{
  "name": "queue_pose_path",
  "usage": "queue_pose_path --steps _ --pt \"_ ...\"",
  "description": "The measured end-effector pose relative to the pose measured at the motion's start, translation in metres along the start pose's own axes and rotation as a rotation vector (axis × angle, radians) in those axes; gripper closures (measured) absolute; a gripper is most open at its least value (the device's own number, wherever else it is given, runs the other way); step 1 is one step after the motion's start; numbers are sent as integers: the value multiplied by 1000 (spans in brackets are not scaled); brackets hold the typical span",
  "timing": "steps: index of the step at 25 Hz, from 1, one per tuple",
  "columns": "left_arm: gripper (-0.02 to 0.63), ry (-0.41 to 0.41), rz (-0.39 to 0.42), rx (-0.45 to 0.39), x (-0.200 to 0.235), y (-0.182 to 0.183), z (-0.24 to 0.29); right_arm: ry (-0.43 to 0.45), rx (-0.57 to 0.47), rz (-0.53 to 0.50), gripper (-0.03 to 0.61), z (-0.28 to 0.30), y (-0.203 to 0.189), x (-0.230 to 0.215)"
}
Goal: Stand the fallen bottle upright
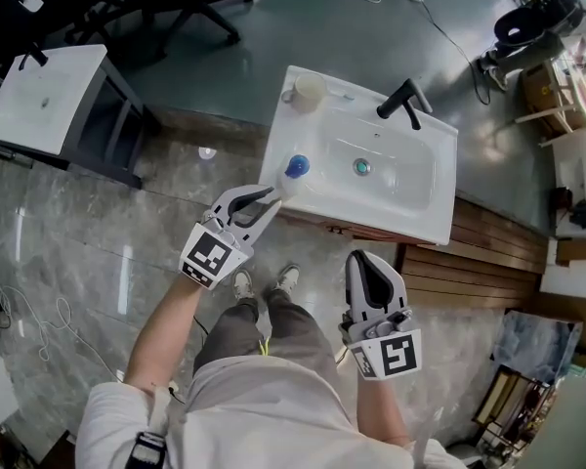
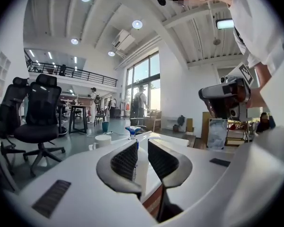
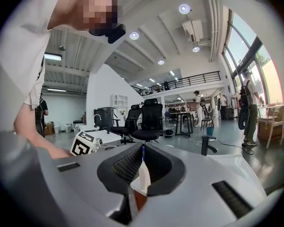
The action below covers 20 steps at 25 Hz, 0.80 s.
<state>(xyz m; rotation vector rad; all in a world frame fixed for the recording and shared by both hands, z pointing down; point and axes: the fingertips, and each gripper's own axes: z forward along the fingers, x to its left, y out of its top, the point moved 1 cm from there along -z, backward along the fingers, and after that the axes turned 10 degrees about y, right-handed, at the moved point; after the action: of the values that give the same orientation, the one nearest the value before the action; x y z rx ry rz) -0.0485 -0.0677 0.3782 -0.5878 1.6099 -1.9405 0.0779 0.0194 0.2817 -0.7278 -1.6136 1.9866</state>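
Grey polished stone tiles (image 1: 98,252) cover the floor under the person and give way to plain grey concrete (image 1: 313,18) farther out. At the far left a small white table (image 1: 49,96) stands on dark legs. A black office chair (image 1: 200,13) is behind it, and loose cables (image 1: 34,320) lie on the tiles nearer in. A wide strip of open floor separates that table from the white washbasin (image 1: 400,225) in the middle.

At the basin's left edge is the bottle (image 1: 293,171), white with a blue cap and about upright. The left gripper (image 1: 271,201) has its jaws set narrow on the bottle's body, with the pads against its sides. Whether the bottle's base rests on the rim I cannot tell.

A pale cup (image 1: 308,90) sits on the back left corner and a black faucet (image 1: 402,99) on the back rim, both apart from the bottle. The right gripper (image 1: 364,258) hangs just off the basin's front edge, its jaws together on nothing. Wooden planks (image 1: 488,252) lie on the floor to the right of the basin.
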Motion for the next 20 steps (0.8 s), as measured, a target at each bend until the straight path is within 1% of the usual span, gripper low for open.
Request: queue_pose_path --steps 2,4,7,11,16,20 --pt "542 11 30 -3 -3 9 0 6 -7 -4 537 -3 6 0" --pt "567 39 43 -13 -3 19 -1 15 -16 -12 537 -4 11 0" --pt "595 132 40 -25 4 36 -6 27 -31 -25 537 -7 21 -1" --pt "595 261 36 -26 13 57 -18 48 -50 -37 537 -10 34 -4" --pt "597 359 65 -59 19 86 -44 92 -63 -51 537 -8 42 -2" --pt "597 431 50 -103 24 119 -72 109 -69 -65 537 -10 50 -3"
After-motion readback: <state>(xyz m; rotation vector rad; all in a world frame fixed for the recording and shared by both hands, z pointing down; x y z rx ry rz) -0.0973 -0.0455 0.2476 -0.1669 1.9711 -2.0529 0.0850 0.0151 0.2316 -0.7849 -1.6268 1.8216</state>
